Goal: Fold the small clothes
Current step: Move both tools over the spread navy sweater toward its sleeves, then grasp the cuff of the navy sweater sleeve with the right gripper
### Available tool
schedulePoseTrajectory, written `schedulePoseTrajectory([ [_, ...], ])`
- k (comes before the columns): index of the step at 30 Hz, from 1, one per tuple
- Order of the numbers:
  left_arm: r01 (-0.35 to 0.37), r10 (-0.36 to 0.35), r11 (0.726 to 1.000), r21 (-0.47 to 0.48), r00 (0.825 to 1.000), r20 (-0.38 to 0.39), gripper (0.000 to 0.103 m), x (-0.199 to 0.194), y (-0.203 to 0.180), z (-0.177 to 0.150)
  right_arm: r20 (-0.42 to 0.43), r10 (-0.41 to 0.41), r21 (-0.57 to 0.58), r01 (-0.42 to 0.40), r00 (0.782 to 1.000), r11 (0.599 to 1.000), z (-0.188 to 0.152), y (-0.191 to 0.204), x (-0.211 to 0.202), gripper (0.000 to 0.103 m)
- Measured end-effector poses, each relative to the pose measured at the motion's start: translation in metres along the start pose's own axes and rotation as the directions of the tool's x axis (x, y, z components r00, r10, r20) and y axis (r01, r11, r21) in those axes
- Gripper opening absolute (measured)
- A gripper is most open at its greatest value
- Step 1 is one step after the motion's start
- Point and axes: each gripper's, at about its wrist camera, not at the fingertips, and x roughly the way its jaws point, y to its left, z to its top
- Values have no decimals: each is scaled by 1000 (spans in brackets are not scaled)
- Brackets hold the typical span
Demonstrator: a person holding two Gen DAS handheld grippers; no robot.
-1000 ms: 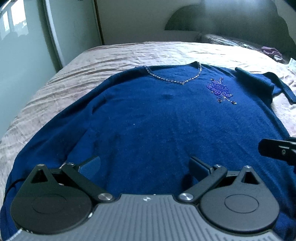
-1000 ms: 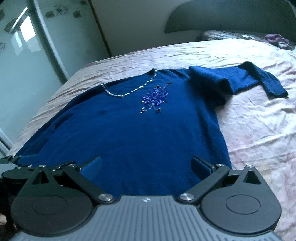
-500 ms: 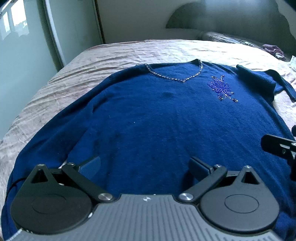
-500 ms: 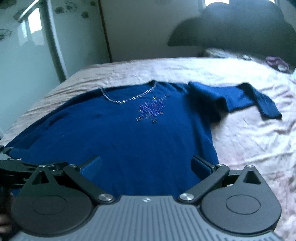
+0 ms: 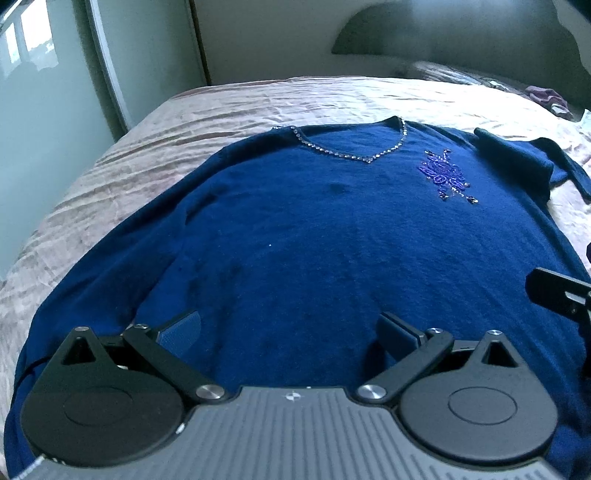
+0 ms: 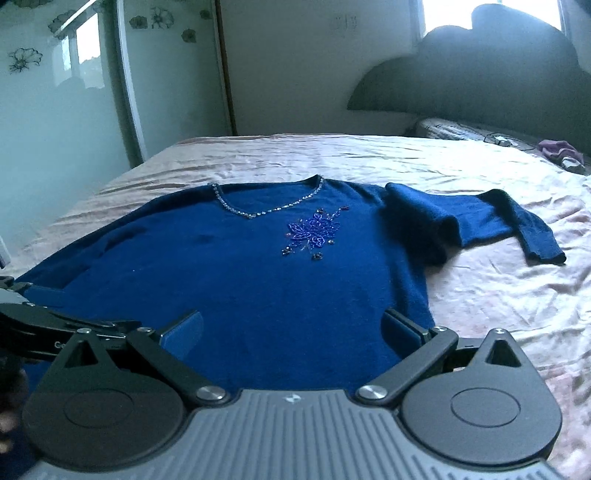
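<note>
Fingers (image 5: pixel 181 328) spread over sweater (image 5: pixel 332 240), neckline pointing away.

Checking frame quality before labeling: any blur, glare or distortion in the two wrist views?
Left wrist view: strong fisheye bowing of the blue sweater, soft focus at the headboard, window reflection on the glossy wardrobe door. Right wrist view: blown-out window backlights the headboard; the sheet is bright; the beaded flower stays sharp.
</note>
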Motion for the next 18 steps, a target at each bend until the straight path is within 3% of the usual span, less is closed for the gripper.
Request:
schedulePoseTrajectory([
  [5,52,-51,999,8,998,-34,102,3,-2,4,3,-27,-30,27,1000,999,1,1,1,103],
  [11,25,-26,998,65,1000,5,102,-6,-7,15,3,-89,-93,89,996,992,1,7,2,103],
  [14,27,-30,996,81,999,33,102,-12,-10,25,-17,-65,-67,64,998,996,0,-2,6,103],
  [18,32,-38,996,84,997,69,102,-16,-17,38,27,-74,5,74,997,997,0,-30,5,103],
])
